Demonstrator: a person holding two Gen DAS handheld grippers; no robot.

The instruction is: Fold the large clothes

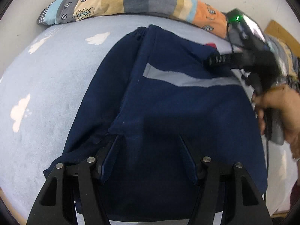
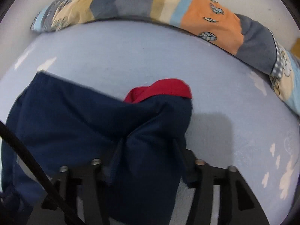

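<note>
You're hanging both grippers over the navy garment (image 1: 168, 112) at frame centre on the bed (image 1: 46, 93) — left gripper (image 1: 148, 140) and right gripper (image 2: 148, 144) w/ jaws parted, fabric bunched between, grip unclear — long axis running lower-centre to upper-centre, red lining (image 2: 159, 90) nearer your right hand (image 1: 281, 112).

The navy garment (image 1: 168, 112) is matt woven cloth with a smoother, faintly shiny grey stripe (image 1: 187, 78) and a red cloth lining (image 2: 165, 89). The bed sheet (image 1: 56, 75) looks like soft, slightly fuzzy pale blue fabric, and the patchwork pillow (image 1: 131, 1) is smooth printed cotton. Each tool (image 1: 150, 161) is matt black plastic with small bright metal pins (image 1: 91, 159).
</note>
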